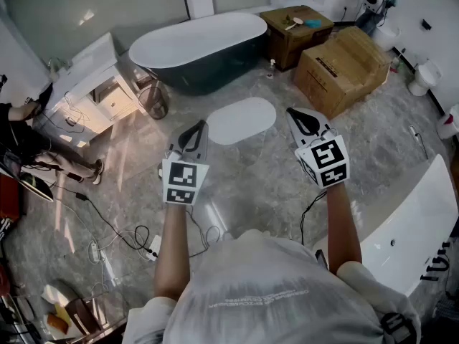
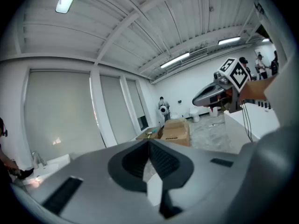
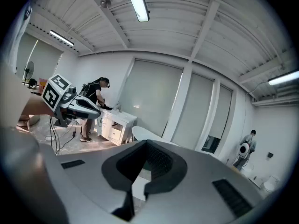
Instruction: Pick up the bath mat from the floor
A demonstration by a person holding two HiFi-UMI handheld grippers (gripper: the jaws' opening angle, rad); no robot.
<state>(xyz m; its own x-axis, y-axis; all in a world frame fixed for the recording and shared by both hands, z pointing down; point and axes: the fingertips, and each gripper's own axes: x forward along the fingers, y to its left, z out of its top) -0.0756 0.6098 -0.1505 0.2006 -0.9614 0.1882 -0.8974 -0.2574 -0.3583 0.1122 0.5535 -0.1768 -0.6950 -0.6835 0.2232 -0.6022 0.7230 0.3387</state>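
The bath mat [image 1: 242,120], a white oval, lies flat on the grey marble floor in front of the bathtub. In the head view my left gripper [image 1: 199,126] hovers just left of the mat's near-left edge. My right gripper [image 1: 297,113] hovers just right of its right end. Both are held above the floor, pointing slightly downward and away from me. In the left gripper view the jaws [image 2: 149,143] meet with nothing between them, and the right gripper [image 2: 212,93] shows off to the side. The right gripper's own jaws [image 3: 145,143] are likewise closed and empty.
A dark bathtub [image 1: 208,49] stands beyond the mat. Cardboard boxes [image 1: 343,67] and a brown crate [image 1: 294,31] sit at the back right. A white vanity [image 1: 93,84] and a wire basket [image 1: 154,100] are at the left, where a person [image 1: 29,142] stands. Cables [image 1: 107,228] trail over the floor.
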